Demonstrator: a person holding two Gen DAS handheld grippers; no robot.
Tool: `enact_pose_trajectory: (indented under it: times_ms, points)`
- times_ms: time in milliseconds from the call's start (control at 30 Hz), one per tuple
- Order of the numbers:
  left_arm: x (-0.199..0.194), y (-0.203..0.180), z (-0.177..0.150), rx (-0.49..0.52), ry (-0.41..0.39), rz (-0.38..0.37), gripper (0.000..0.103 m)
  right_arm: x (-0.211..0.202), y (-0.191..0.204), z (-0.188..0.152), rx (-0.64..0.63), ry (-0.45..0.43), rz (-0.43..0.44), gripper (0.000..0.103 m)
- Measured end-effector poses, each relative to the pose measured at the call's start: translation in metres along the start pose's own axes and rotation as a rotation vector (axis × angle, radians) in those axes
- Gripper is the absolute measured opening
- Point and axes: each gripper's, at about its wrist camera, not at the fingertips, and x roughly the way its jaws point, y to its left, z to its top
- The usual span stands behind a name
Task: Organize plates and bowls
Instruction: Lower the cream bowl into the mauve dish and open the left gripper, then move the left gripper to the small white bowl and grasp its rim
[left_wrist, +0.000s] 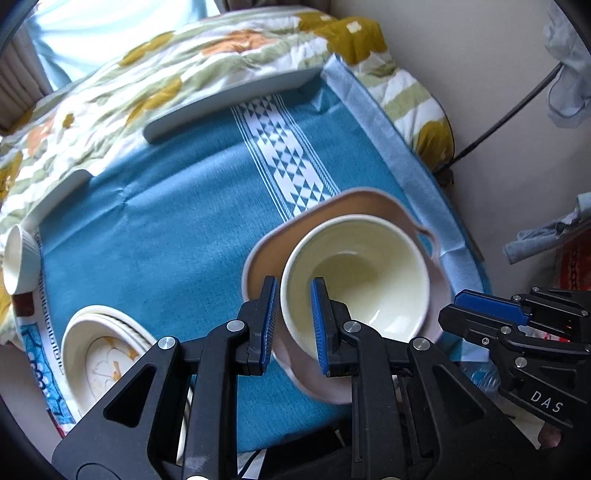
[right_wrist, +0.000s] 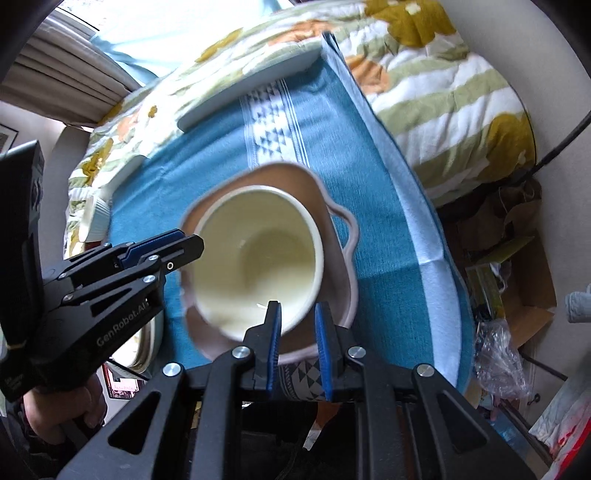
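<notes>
In the left wrist view, the left gripper (left_wrist: 293, 321) points steeply down, and its two blue pads pinch the near rim of a cream bowl (left_wrist: 365, 273): one pad is on the outside of the wall and the other is inside the bowl. The bowl sits in a pinkish-brown plate (left_wrist: 332, 210) with a small looped handle on its far right side, and this plate lies just ahead of the fingertips, over a blue tablecloth (left_wrist: 166, 221) with a white patterned stripe. To the right of this gripper, the right gripper (left_wrist: 461, 310) comes in from the side, and its tip reaches the right edge of the same plate. To the lower left of the tool there is a stack of cream plates (left_wrist: 99, 350) with a yellow flower print, and further left a small white ribbed bowl (left_wrist: 18, 258). Beyond the cloth lies a flowered quilt (left_wrist: 147, 74). In the right wrist view, the right gripper (right_wrist: 297, 325) has its jaws nearly together, and the near edge of the pinkish-brown plate (right_wrist: 295, 177) passes between the blue pads; whether they press it I cannot tell for sure. The cream bowl (right_wrist: 258, 258) is directly ahead of the fingertips, a little to the left. The left gripper (right_wrist: 184, 240) enters from the left, with its tip at the bowl's left rim, held by a hand (right_wrist: 70, 410) at the lower left corner.
</notes>
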Motion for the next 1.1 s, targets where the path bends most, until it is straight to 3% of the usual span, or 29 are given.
enact_pose_trajectory:
  times_ms: [100,200,233,267,300,333,367,433,667,833,1000,1100]
  points:
    - [-0.033,0.011,-0.003,-0.056,-0.079,-0.011,0.015,-0.021,0.012,0.005,-0.055,-0.053,0.032,0.017]
    - [-0.068,0.029,-0.011,-0.131,-0.175,-0.022,0.028,-0.038,0.034,0.016,-0.155,-0.1,0.083,0.017]
    - [-0.08,0.036,-0.016,-0.164,-0.207,-0.009,0.05,-0.041,0.042,0.02,-0.189,-0.11,0.104,0.017]
    - [-0.091,0.044,-0.021,-0.193,-0.236,0.02,0.083,-0.045,0.049,0.023,-0.226,-0.126,0.124,0.02]
    - [-0.102,0.053,-0.027,-0.221,-0.267,0.055,0.094,-0.047,0.058,0.026,-0.264,-0.145,0.139,0.026]
    - [-0.113,0.061,-0.035,-0.251,-0.303,0.091,0.098,-0.05,0.067,0.028,-0.303,-0.163,0.151,0.049]
    - [-0.122,0.071,-0.043,-0.28,-0.328,0.114,0.098,-0.051,0.074,0.03,-0.334,-0.178,0.164,0.077]
    - [-0.135,0.092,-0.057,-0.345,-0.342,0.136,0.098,-0.05,0.092,0.034,-0.394,-0.205,0.204,0.101]
    - [-0.183,0.192,-0.112,-0.606,-0.432,0.196,0.098,-0.048,0.169,0.056,-0.601,-0.265,0.33,0.102]
    - [-0.206,0.263,-0.131,-0.724,-0.494,0.225,0.098,-0.046,0.248,0.077,-0.743,-0.253,0.331,0.102]
    - [-0.191,0.336,-0.139,-0.813,-0.492,0.17,0.097,-0.015,0.328,0.1,-0.808,-0.24,0.309,0.102]
    - [-0.163,0.383,-0.139,-0.894,-0.474,0.066,0.09,0.023,0.365,0.116,-0.802,-0.161,0.341,0.102]
